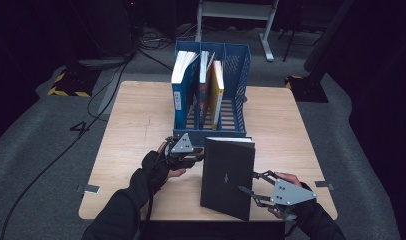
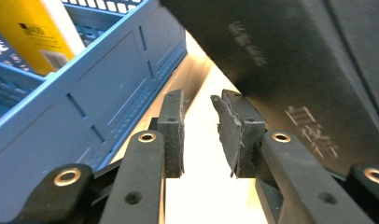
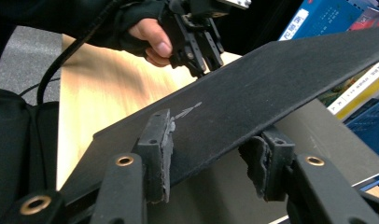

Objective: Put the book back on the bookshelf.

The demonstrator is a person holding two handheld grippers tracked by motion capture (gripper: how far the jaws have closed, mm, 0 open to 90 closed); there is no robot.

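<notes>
Rack [image 1: 239,75] w/ books [image 1: 217,87] behind black book [image 1: 226,172].

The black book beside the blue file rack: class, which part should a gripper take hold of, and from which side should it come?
Grip the black book by its long edges, probably one gripper from each side. It lies tilted, cover up, so both edges are free. The right gripper already straddles the right edge. The left gripper, open, sits at the spine near the blue file rack.
</notes>
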